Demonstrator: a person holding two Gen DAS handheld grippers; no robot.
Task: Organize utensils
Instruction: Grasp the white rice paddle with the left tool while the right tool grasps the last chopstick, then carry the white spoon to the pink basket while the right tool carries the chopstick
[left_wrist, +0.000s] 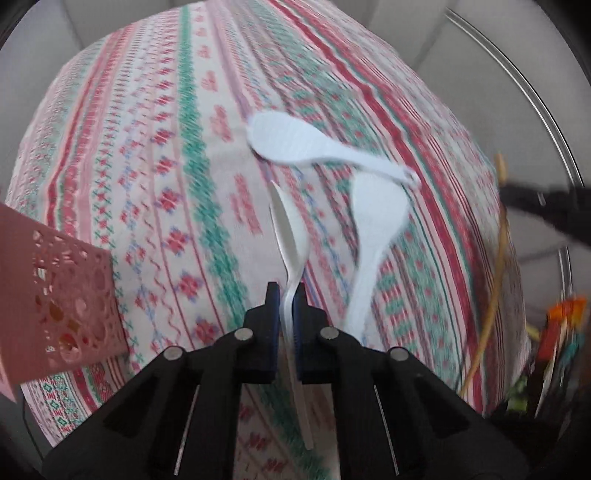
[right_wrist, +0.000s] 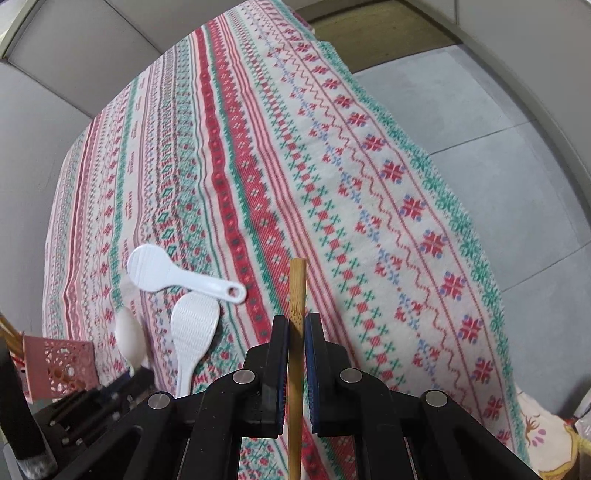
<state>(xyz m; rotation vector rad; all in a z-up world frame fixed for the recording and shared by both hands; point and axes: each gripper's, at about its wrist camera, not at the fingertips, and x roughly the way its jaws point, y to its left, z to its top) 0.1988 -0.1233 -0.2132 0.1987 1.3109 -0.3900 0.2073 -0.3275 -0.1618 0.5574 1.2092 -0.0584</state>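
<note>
My left gripper (left_wrist: 286, 291) is shut on a white plastic spoon (left_wrist: 291, 236), held edge-on above the patterned cloth. Two white rice paddles lie on the cloth ahead: one crosswise (left_wrist: 295, 142), one lengthwise (left_wrist: 369, 236). A pink perforated holder (left_wrist: 62, 299) stands at the left. My right gripper (right_wrist: 296, 319) is shut on a bamboo chopstick (right_wrist: 297, 291) that points forward. The right wrist view also shows the crosswise paddle (right_wrist: 166, 271), the lengthwise paddle (right_wrist: 192, 332), the spoon's bowl (right_wrist: 129, 339), the left gripper (right_wrist: 110, 391) and the pink holder (right_wrist: 59, 363).
The patterned tablecloth (right_wrist: 258, 177) covers the table, with grey floor (right_wrist: 480, 110) beyond its right edge. Brown sticks (right_wrist: 9, 332) stand in the pink holder. Yellow sticks and colourful clutter (left_wrist: 554, 332) sit off the table's right side in the left wrist view.
</note>
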